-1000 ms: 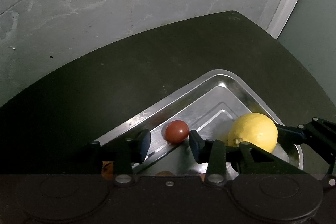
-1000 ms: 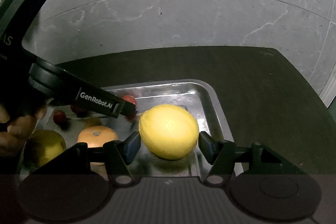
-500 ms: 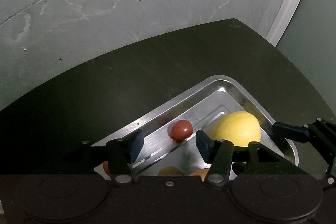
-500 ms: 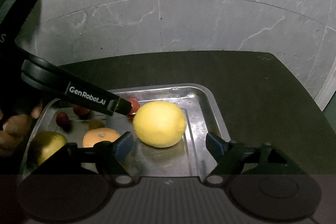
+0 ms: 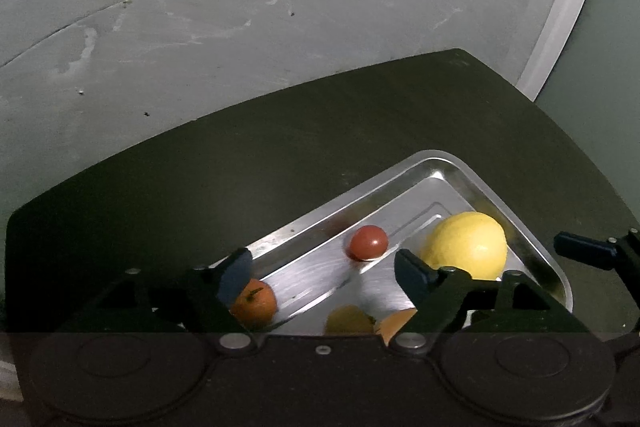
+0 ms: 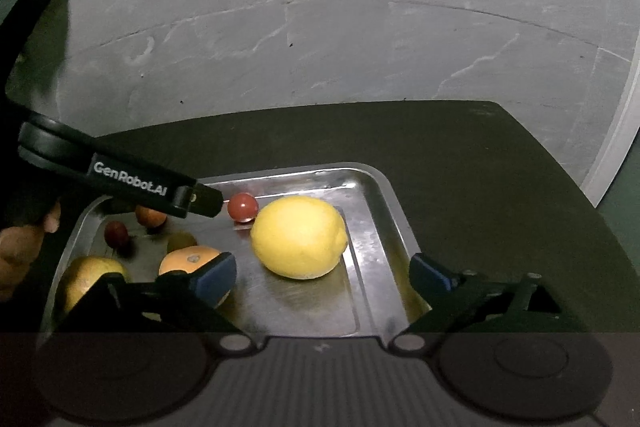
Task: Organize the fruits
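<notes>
Spreading under everything is a dark, matte table [image 6: 460, 155] with a rounded corner, standing on a grey marbled stone floor [image 6: 360, 19]. On the table rests a shiny rectangular metal tray [image 6: 380, 211] that carries all the fruit. Largest in it is a big yellow lemon [image 6: 298, 237], lying free near the tray's right end, just beside a small round red fruit [image 6: 243, 207]. An orange [image 6: 192, 261] lies left of the lemon, partly hidden behind a blue pad. A yellow-green rounded fruit [image 6: 86, 275] sits at the tray's left end, with a small dark red fruit [image 6: 116, 233] and a small orange-brown fruit [image 6: 150, 215] further back. The right hand-held gripper [image 6: 322, 277] hangs over the tray's near side, jaws spread wide and gripping nothing, the lemon just ahead of them. The left hand-held gripper [image 5: 322, 269] also stands wide apart and empty, the small red fruit ahead of its gap. A person's hand [image 6: 20, 255] shows at the left edge.
</notes>
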`<state>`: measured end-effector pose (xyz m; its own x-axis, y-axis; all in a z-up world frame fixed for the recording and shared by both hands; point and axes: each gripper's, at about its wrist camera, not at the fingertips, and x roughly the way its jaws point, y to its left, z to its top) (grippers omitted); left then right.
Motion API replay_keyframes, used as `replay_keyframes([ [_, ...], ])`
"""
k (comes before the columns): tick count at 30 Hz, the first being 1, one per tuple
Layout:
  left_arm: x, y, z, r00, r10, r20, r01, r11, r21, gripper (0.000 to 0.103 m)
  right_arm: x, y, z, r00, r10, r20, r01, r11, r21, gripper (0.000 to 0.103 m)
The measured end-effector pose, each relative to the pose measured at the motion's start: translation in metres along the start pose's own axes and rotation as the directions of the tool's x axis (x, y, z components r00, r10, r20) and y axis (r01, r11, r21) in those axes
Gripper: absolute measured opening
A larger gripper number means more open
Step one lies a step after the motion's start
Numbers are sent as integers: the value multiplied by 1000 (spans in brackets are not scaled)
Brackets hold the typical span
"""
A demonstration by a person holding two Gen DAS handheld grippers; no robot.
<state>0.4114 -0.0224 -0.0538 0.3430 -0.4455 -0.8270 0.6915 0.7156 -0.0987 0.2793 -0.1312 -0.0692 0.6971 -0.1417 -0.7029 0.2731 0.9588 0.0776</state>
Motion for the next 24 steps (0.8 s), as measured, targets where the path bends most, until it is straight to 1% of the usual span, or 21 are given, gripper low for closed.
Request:
replay_keyframes([
  [3, -4, 4, -2, 1000, 8, 7, -8, 1000, -8, 85, -4, 1, 0, 1000, -13, 5, 13, 1000, 8, 103],
  [7, -10, 9, -4, 1000, 16, 20, -16, 1000, -23, 93, -7, 2, 1, 999, -33, 11, 33, 999, 13, 103],
  [18, -31, 28, -13, 997, 35, 68, -31, 998, -56, 98, -24, 12, 5, 994, -96, 45, 94, 995, 39, 103],
  [24, -42, 36, -19, 995, 39, 93, -31, 996, -85, 100, -34, 19, 5, 988, -127, 83, 123, 991, 47, 103],
])
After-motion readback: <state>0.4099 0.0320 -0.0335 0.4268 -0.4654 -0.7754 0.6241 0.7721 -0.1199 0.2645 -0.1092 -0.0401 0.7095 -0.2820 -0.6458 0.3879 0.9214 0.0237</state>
